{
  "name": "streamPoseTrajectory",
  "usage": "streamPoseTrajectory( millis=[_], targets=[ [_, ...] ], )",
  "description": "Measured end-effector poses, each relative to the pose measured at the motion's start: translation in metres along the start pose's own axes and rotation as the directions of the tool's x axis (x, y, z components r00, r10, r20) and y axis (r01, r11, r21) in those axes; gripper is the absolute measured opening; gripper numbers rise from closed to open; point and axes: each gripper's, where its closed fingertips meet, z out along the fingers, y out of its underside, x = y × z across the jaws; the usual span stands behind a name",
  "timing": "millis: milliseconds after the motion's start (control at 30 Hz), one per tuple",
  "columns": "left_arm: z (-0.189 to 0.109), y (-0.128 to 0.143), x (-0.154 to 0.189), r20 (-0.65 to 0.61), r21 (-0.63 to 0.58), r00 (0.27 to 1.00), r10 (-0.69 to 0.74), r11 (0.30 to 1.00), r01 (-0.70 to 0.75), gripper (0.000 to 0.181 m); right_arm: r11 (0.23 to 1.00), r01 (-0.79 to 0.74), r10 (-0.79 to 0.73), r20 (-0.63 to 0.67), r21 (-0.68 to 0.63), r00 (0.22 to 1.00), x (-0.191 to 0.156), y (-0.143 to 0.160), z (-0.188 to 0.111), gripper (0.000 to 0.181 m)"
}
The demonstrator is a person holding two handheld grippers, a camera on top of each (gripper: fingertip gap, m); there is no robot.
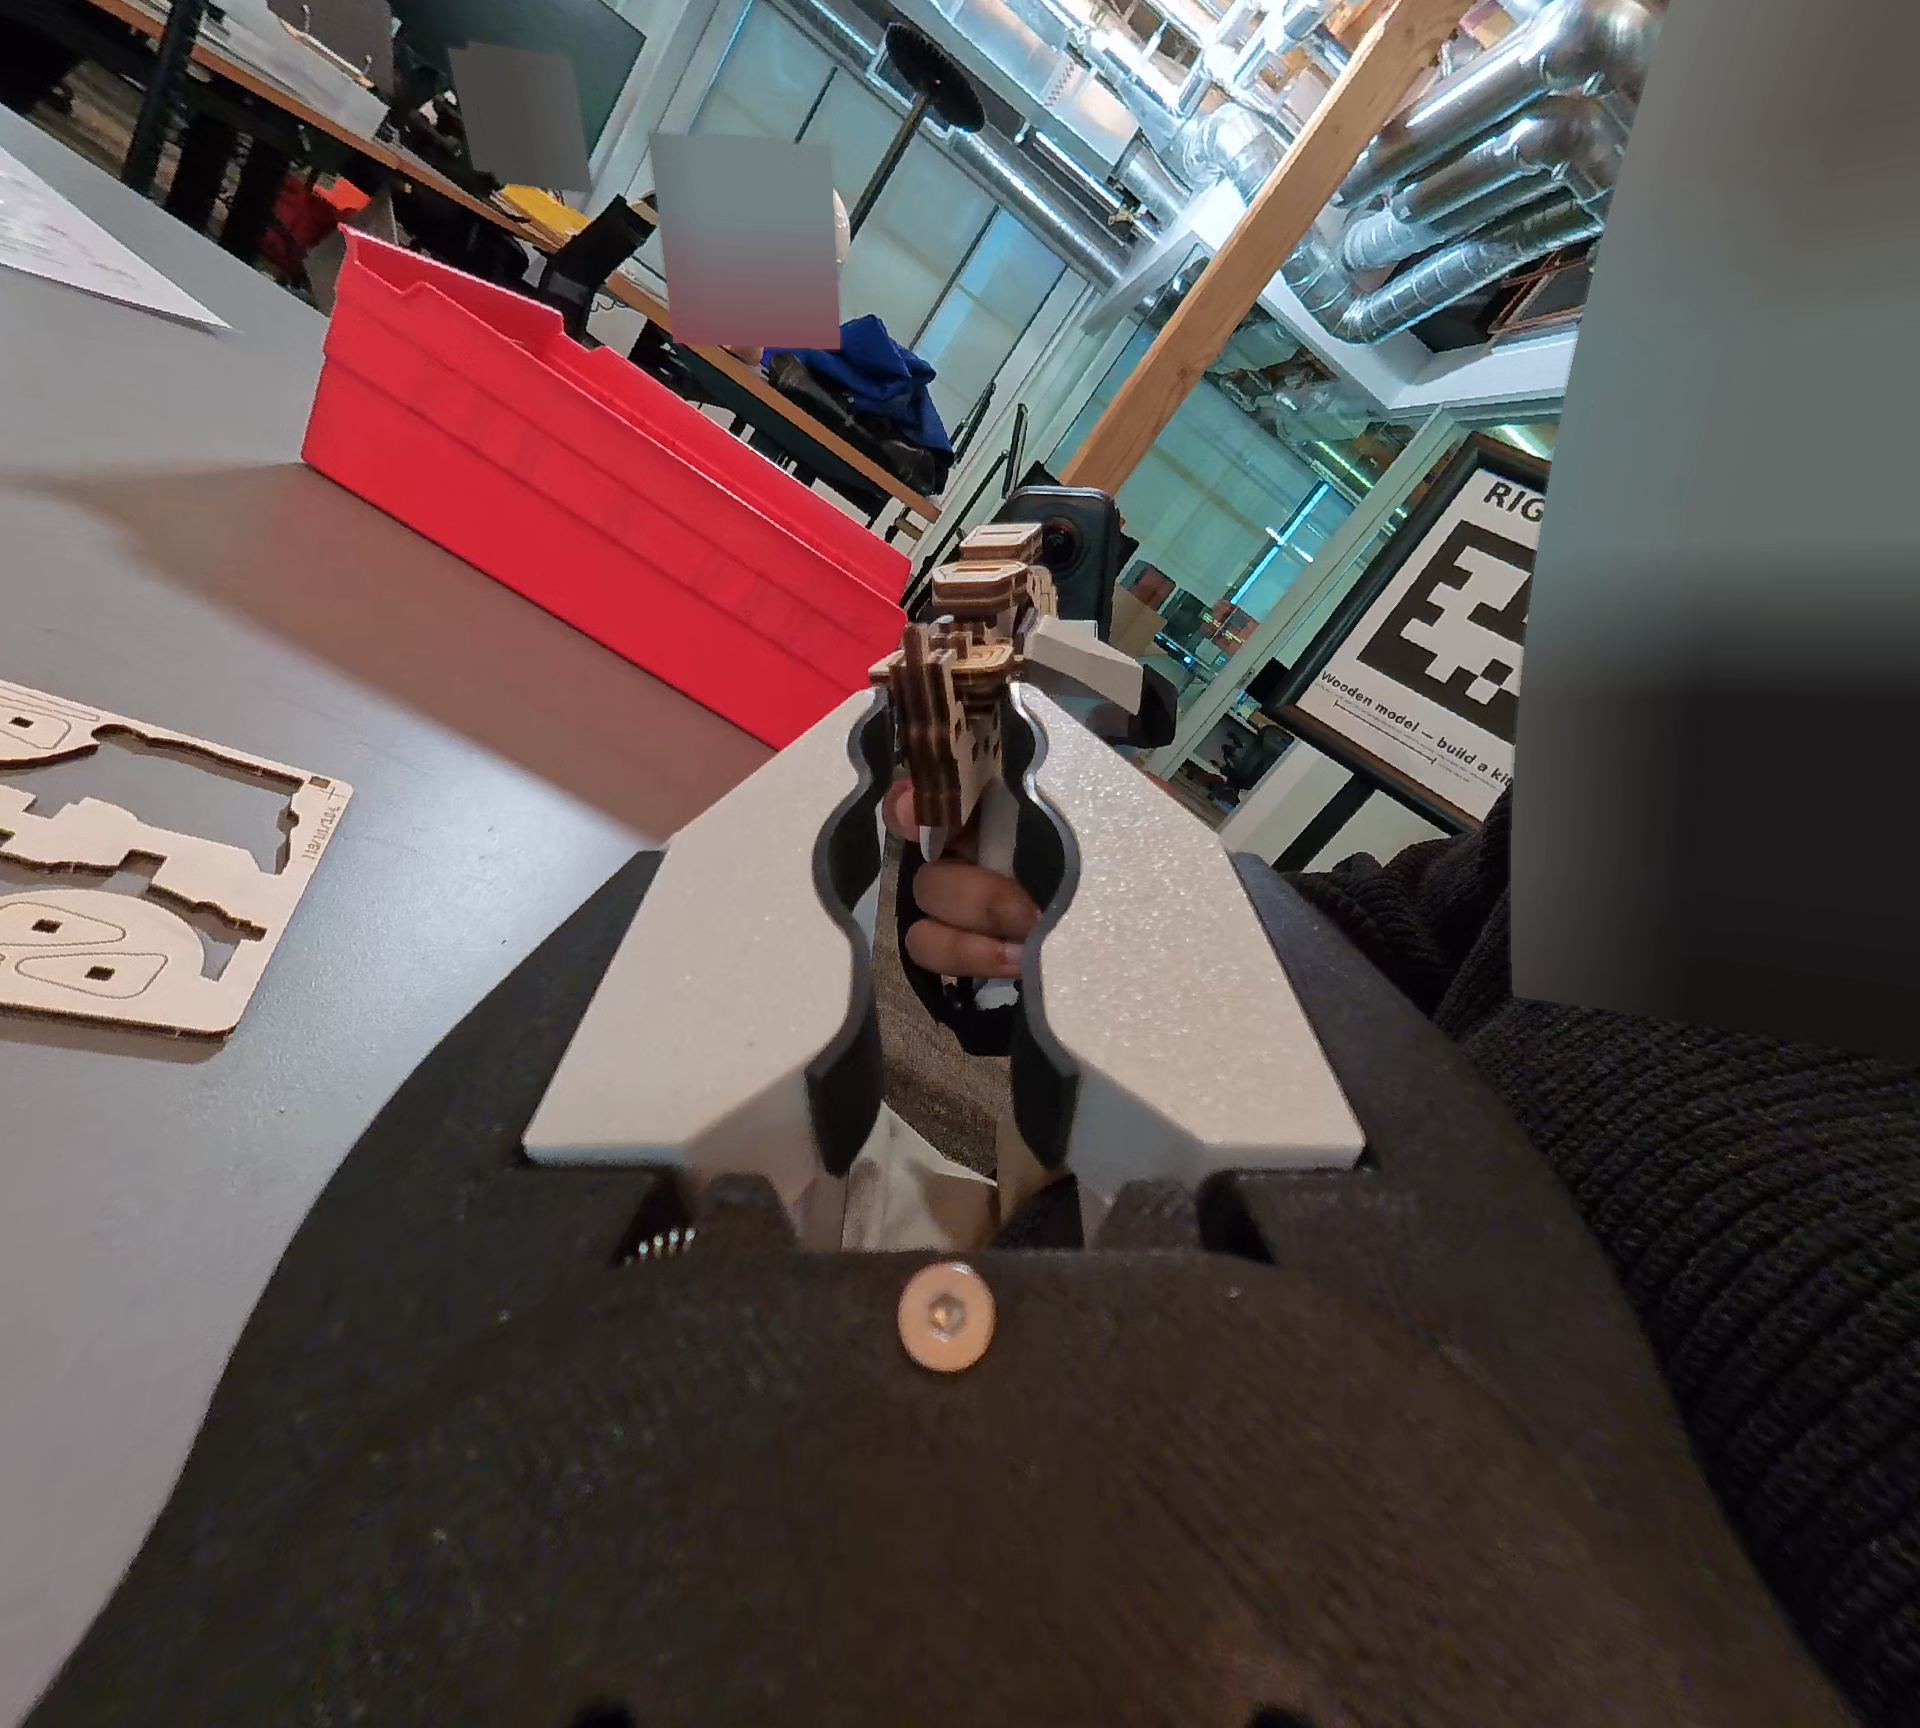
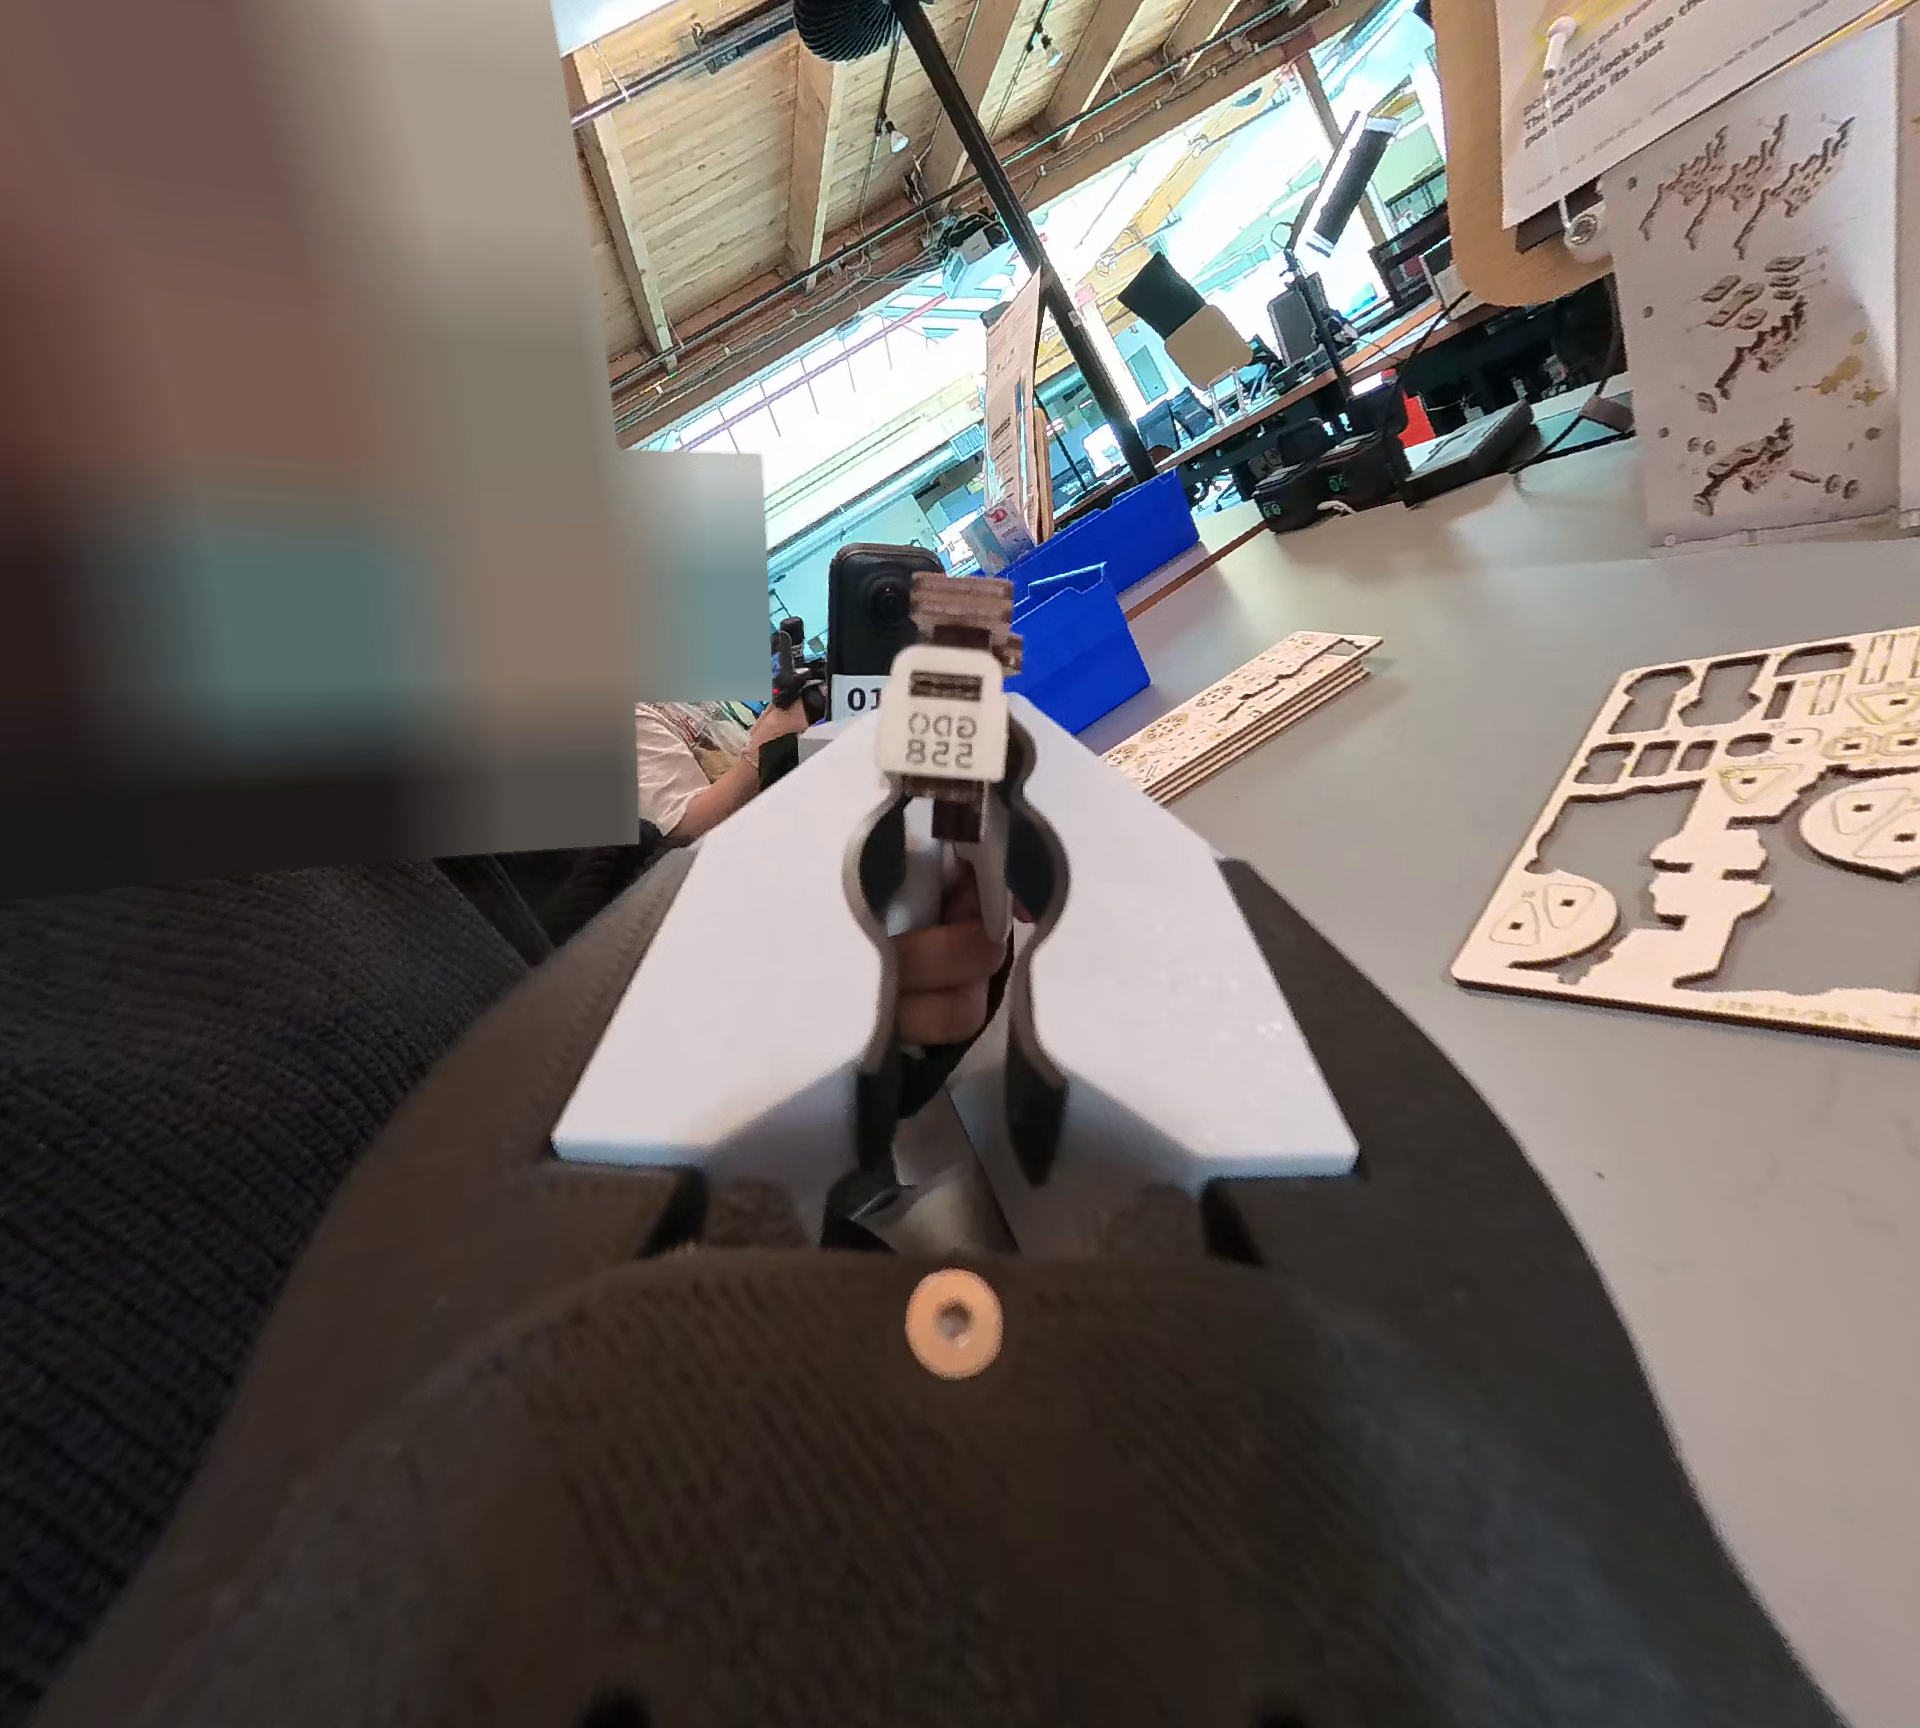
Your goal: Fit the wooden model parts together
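Both tools pinch one small wooden model point(image 1: 951, 722).
Left tool point(image 1: 951, 743) and right tool point(image 2: 951, 785) squeeze tight; it looks light and snappy, so I grip thick parts.

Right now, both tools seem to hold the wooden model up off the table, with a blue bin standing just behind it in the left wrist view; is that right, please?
Not quite: the bin behind the wooden model in the left wrist view is red, not blue. The rest stands: the left tool and right tool both hold the model up off the table.
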Motion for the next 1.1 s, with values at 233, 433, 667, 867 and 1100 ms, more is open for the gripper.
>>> streamPoseTrajectory(
  millis=[233,433,667,867,1100],
  targets=[
    [-0.001,-0.001,0.003,-0.022,0.011,1.000,-0.015,1.000,0.015,0.018,1.000,0.028,-0.028,0.006,-0.011,1.000,-0.002,0.000,0.000,0.011],
    [-0.001,-0.002,0.006,-0.059,0.024,0.997,-0.043,0.999,0.045,0.019,0.996,0.079,-0.079,0.011,-0.036,0.997,-0.005,0.000,-0.001,0.011],
    [-0.001,-0.002,0.008,-0.060,0.026,0.998,-0.035,0.999,0.036,0.019,0.991,0.125,-0.124,0.016,-0.053,0.992,-0.007,0.000,-0.001,0.011],
    [-0.001,-0.002,0.011,-0.060,0.032,0.998,-0.017,0.999,0.019,0.019,0.982,0.176,-0.176,0.020,-0.061,0.984,-0.010,0.000,0.001,0.011],
    [-0.001,-0.001,0.011,-0.072,0.026,0.997,-0.030,0.999,0.032,0.019,0.980,0.188,-0.187,0.029,-0.059,0.982,-0.010,-0.001,0.004,0.011]
  ],
)
